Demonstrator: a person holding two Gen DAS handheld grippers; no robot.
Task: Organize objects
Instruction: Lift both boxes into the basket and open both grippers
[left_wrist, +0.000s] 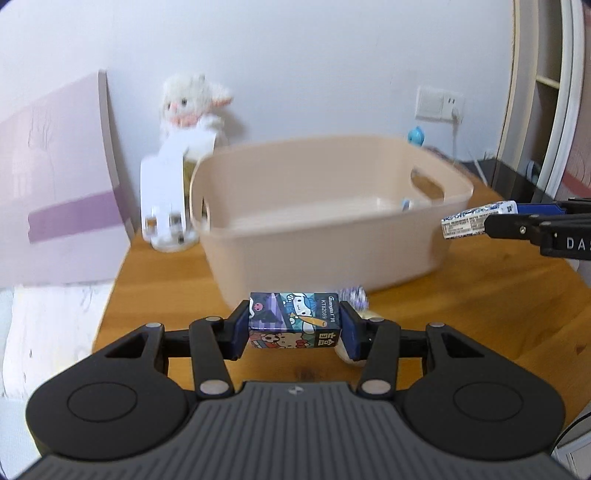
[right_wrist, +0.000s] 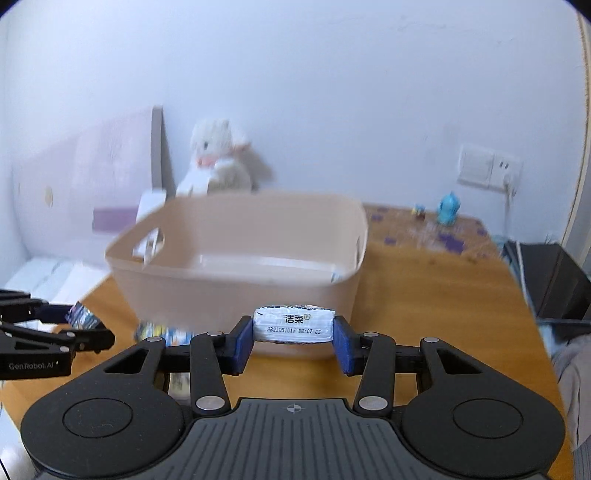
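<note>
My left gripper (left_wrist: 294, 325) is shut on a small cartoon-printed box (left_wrist: 294, 320) and holds it above the wooden table (left_wrist: 480, 295), in front of the beige plastic bin (left_wrist: 325, 229). My right gripper (right_wrist: 294, 334) is shut on a white tissue pack (right_wrist: 294, 328) just before the bin (right_wrist: 236, 266). The right gripper with its pack (left_wrist: 476, 218) shows at the right of the left wrist view. The left gripper with its box (right_wrist: 79, 317) shows at the left of the right wrist view. A small white item (left_wrist: 406, 203) lies inside the bin.
A white plush toy (left_wrist: 192, 107) and a white stand (left_wrist: 166, 199) stand behind the bin by the wall. A pink board (left_wrist: 55, 184) leans at the left. A blue figure (right_wrist: 447, 208) and small bits lie at the table's back right. Small objects (left_wrist: 356, 299) lie under the left gripper.
</note>
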